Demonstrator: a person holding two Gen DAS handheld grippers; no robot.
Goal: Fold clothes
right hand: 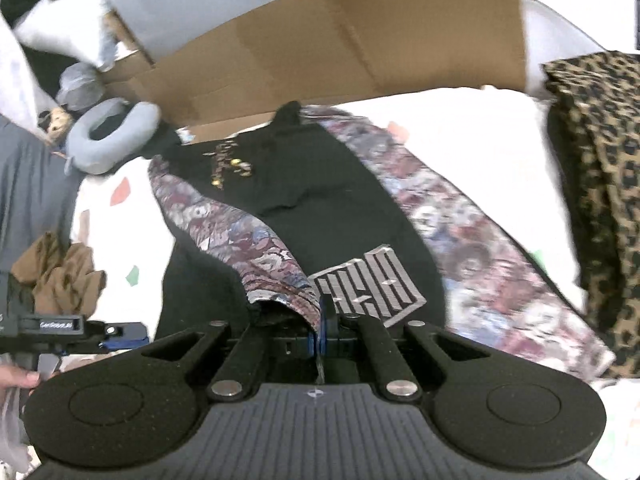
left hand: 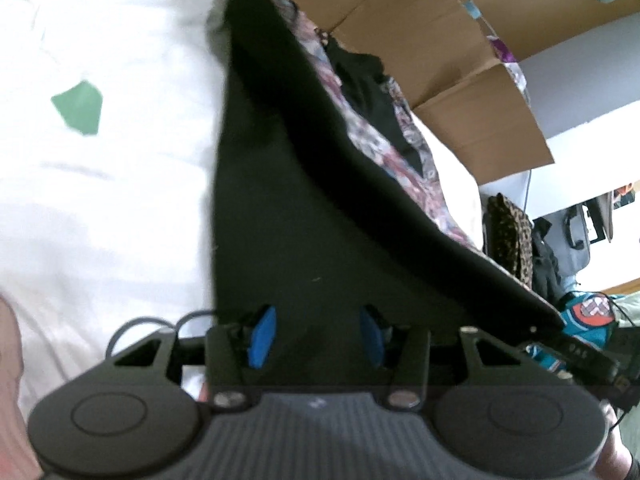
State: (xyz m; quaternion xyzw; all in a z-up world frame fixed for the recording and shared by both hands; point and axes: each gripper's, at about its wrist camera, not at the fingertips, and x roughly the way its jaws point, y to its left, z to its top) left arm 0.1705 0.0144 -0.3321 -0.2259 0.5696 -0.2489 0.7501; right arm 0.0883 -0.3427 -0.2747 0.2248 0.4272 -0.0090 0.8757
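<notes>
A black T-shirt (right hand: pixel 340 200) with a silver logo (right hand: pixel 368 284) lies on a maroon-and-blue patterned cloth (right hand: pixel 460 232) on the white sheet (right hand: pixel 500 128). My right gripper (right hand: pixel 322 328) is shut on the edge of a folded-over flap of the patterned cloth (right hand: pixel 248 240). In the left wrist view, black fabric (left hand: pixel 280 220) stretches away in a raised fold, and the patterned cloth (left hand: pixel 380 140) shows beyond it. My left gripper (left hand: pixel 318 336) is open just above this black fabric, and its blue pads (left hand: pixel 262 336) press on nothing. It also shows as a black tool (right hand: pixel 60 326) at the left edge of the right wrist view.
A flattened cardboard box (right hand: pixel 340 48) stands behind the clothes. A leopard-print cloth (right hand: pixel 600 180) hangs at the right. A grey neck pillow (right hand: pixel 108 136) and a crumpled brown cloth (right hand: pixel 60 276) lie at the left. The white sheet (left hand: pixel 100 180) carries coloured patches.
</notes>
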